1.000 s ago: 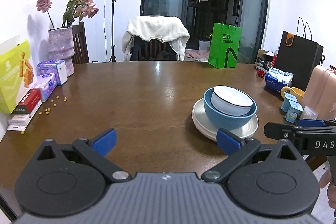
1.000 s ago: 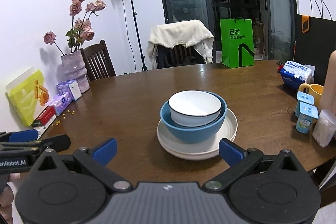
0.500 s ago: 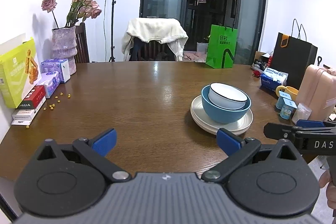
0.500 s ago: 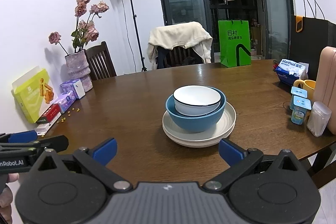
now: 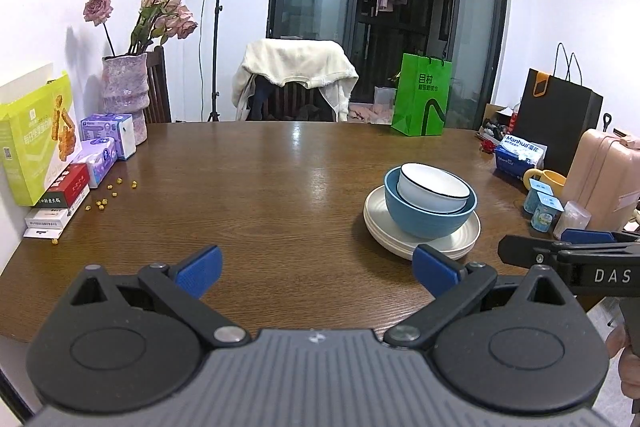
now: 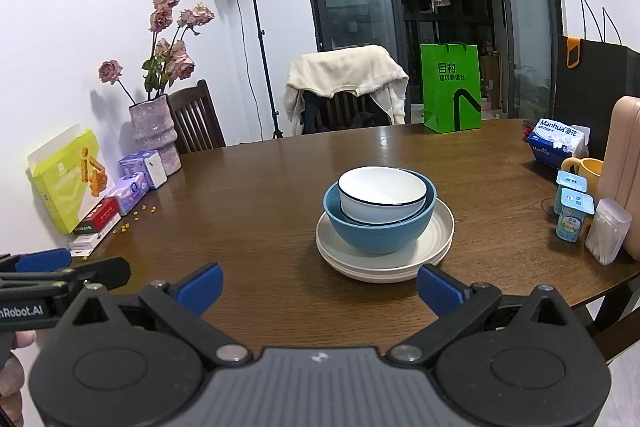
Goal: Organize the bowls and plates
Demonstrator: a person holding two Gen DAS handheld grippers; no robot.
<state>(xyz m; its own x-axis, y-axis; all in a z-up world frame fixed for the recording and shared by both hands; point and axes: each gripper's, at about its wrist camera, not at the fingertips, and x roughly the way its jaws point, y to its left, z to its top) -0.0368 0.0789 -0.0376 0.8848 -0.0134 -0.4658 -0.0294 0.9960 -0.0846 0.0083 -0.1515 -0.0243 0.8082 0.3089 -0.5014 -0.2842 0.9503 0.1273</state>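
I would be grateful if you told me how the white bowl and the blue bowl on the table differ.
The white bowl is smaller and has a thin dark line around its rim; the blue bowl is larger and plain. The white bowl sits nested inside the blue bowl, while the blue bowl rests on the stacked white plates. Both stand upright and look empty of food.

Both wrist views face the table (image 5: pixel 280 187) from its near edge.
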